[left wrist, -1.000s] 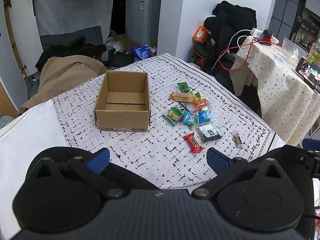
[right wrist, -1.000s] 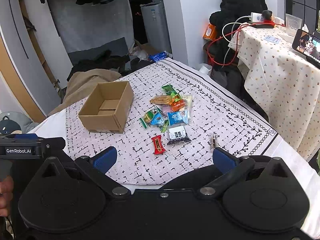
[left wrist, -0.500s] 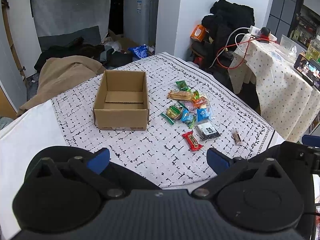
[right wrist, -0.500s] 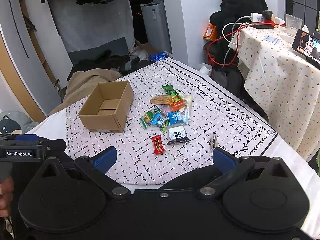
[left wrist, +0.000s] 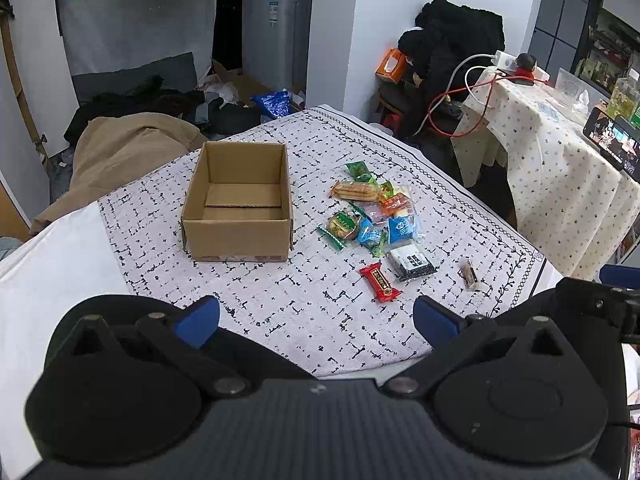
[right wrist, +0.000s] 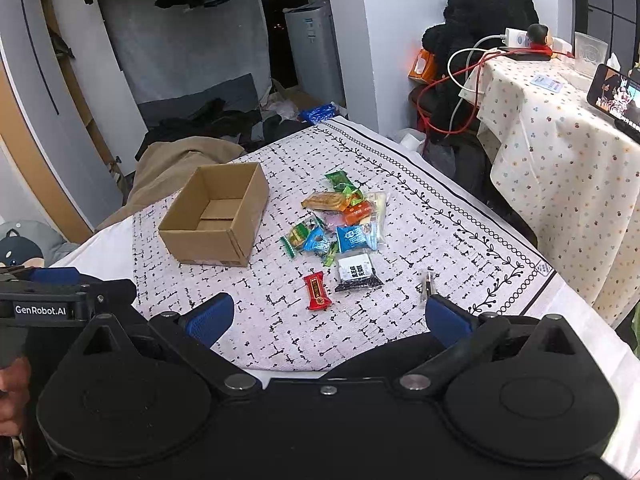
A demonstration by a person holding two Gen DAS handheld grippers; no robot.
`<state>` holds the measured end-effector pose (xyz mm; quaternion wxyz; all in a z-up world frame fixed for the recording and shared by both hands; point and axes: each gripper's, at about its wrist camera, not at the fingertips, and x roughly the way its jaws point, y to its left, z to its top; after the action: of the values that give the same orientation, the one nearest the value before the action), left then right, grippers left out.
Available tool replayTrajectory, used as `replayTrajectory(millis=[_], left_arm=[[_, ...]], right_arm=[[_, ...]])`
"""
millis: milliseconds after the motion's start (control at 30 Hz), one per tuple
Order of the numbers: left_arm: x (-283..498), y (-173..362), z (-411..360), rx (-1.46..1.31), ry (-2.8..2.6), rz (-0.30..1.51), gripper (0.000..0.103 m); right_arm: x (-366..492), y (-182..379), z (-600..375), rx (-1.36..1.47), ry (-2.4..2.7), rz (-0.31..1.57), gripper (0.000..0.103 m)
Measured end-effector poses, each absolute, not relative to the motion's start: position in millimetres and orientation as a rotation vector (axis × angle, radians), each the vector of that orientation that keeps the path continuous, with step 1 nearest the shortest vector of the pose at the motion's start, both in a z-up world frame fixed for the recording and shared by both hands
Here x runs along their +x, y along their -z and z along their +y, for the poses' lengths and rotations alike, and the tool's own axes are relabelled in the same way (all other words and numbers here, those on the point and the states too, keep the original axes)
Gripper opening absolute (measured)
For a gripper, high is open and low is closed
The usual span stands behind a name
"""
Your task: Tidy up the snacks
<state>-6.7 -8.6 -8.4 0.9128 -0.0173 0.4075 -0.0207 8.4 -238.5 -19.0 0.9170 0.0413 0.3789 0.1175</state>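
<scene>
While both grippers hover agape, empty — pre-grasp | red candy bar (right wrist: 317, 291) nearest ahead of right gripper (right wrist: 328, 320) | next: cardboard box (right wrist: 216, 216).

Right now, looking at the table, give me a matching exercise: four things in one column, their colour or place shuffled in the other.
Things:
1. cardboard box
2. red bar
3. small brown stick
4. green packet

Descriptions:
A. farthest snack from the grippers
B. apart, right of the pile
C. open, no snacks inside
D. nearest the grippers

Pairs: 1-C, 2-D, 3-B, 4-A
</scene>
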Motion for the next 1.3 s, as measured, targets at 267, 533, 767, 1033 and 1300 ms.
replayTrajectory(millis=[267,533,767,1033,1300], left_arm=[[-6.3,6.7,-6.7,-0.042,0.044,0.832,0.103],[-3.4,6.1,-12.5,-0.057,0.037,0.807,0.103],[5.2,9.5,-20.7,-0.074,0.039,0.791,0.102],[21.9,20.7,-38.4,-0.065,0.052,0.801,0.102],[46.6,40.0,-50.6,-0.094,0.050,0.862,0.101]], right_arm=[[9.8,17.1,-237.8,0.087,-0.247,0.778,0.103],[10.1,20.3,-250.4,0.101,-0.250,0.749,0.103],[17.7,22.7,-263.8,0.122,-0.263,0.718,0.102],[35.2,39.5,-278.7,0.153,-0.242,0.737,0.101],[61.2,58.4,-286.8,0.166,-0.228,0.786,0.101]])
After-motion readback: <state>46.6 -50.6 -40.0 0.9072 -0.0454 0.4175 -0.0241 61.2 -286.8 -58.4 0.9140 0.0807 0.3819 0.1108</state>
